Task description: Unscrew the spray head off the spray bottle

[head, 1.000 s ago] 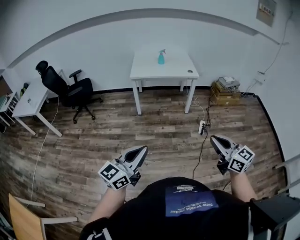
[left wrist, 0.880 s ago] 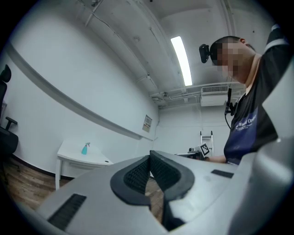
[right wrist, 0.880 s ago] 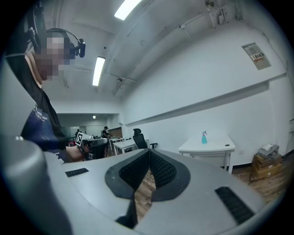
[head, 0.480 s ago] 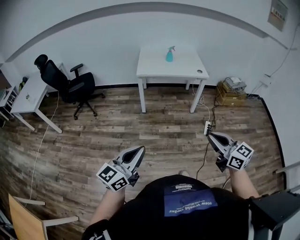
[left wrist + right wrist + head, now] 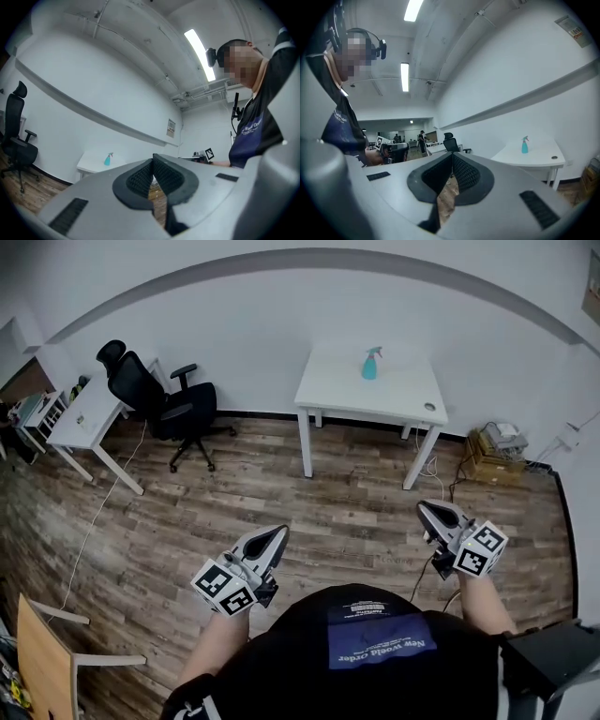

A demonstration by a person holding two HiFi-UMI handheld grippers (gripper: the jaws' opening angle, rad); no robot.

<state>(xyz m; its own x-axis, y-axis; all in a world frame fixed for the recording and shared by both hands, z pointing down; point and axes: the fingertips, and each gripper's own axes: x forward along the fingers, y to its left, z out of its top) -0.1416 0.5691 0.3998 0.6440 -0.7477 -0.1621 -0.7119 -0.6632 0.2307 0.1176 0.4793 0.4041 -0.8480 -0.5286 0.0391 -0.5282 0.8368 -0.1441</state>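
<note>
1. At the upper right of the head view, the spray bottle [image 5: 371,364] stands on a white table [image 5: 403,395], far from both grippers.
2. The left gripper [image 5: 274,538] and right gripper [image 5: 429,515] are clenched, empty.
3. Probably light, slick plastic, though tiny here: steady it low, twist near the top.

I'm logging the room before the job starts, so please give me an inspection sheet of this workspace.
surface: white table by the far wall, mostly bare
job's things: spray bottle upright on the table, spray head on
clutter: small round object near the table's right edge
grippers: left gripper and right gripper both shut, empty, well short of the table
cables: cable trailing across the wood floor from the side desk
surroundings: office chair, box by the wall
</note>
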